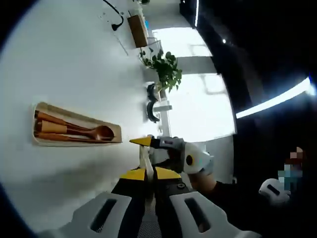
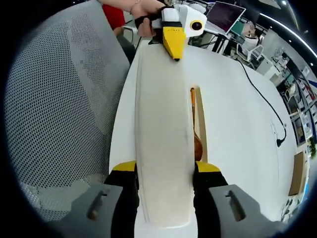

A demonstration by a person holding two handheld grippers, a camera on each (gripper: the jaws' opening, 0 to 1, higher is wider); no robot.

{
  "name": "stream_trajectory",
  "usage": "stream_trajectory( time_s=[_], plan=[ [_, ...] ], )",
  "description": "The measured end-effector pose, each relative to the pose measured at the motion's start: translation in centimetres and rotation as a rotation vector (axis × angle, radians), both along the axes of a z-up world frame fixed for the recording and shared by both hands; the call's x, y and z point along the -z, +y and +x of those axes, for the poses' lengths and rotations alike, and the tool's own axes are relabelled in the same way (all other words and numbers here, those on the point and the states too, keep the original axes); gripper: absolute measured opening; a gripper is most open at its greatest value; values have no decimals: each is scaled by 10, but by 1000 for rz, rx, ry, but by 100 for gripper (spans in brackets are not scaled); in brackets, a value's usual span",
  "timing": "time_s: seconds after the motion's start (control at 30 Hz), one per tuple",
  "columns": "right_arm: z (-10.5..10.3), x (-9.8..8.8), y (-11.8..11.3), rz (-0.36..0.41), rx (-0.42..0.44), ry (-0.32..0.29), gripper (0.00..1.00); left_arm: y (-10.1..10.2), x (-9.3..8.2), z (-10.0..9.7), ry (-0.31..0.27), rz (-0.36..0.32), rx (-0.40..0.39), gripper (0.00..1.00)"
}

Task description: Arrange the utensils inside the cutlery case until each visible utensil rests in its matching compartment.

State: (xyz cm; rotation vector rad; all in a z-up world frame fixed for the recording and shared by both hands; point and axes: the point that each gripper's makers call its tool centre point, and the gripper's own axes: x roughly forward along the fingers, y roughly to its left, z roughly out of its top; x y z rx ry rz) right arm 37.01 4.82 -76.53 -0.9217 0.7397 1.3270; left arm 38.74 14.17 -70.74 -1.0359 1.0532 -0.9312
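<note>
Lid [image 2: 163, 148] runs lengthwise between both grippers: right gripper [image 2: 165, 171] pinches its near end at frame bottom, left gripper [image 2: 173, 42] clamps the far end up top. Case [image 1: 74, 126] with spoons [image 1: 74, 131] sits mid-left in left gripper view, well apart, long axis crosswise.

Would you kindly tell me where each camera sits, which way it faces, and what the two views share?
Left gripper view: rides on the left gripper, facing across the white table toward the cutlery case and a plant; its jaws pinch a white lid seen edge-on, with the right gripper just ahead.
Right gripper view: rides on the right gripper, facing along the lid toward a person's hand; a mesh chair stands beside the table.
Shared: the lid, the case, both grippers.
</note>
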Motion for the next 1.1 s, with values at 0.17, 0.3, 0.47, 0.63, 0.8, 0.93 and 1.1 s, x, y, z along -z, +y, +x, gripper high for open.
stream_trajectory(
  time_s=[0.17, 0.3, 0.47, 0.63, 0.8, 0.93, 1.1],
  plan=[
    [22, 5, 13, -29, 36, 20, 41, 23, 16, 30, -54, 133, -134, 9],
    [36, 12, 22, -55, 41, 65, 41, 32, 25, 44, -23, 176, -174, 12],
    [52, 20, 30, -111, 37, 118, 41, 44, 42, 62, -47, 303, -207, 16],
    [55, 28, 34, -137, 39, 155, 41, 54, 60, 68, -42, 409, -210, 19],
    [57, 35, 37, -149, 39, 178, 41, 59, 69, 71, -61, 444, -204, 20],
    [56, 43, 37, -171, 44, 187, 41, 60, 78, 72, -100, 507, -173, 21],
    [57, 49, 33, -178, 54, 186, 41, 59, 81, 74, -110, 517, -172, 20]
  ],
)
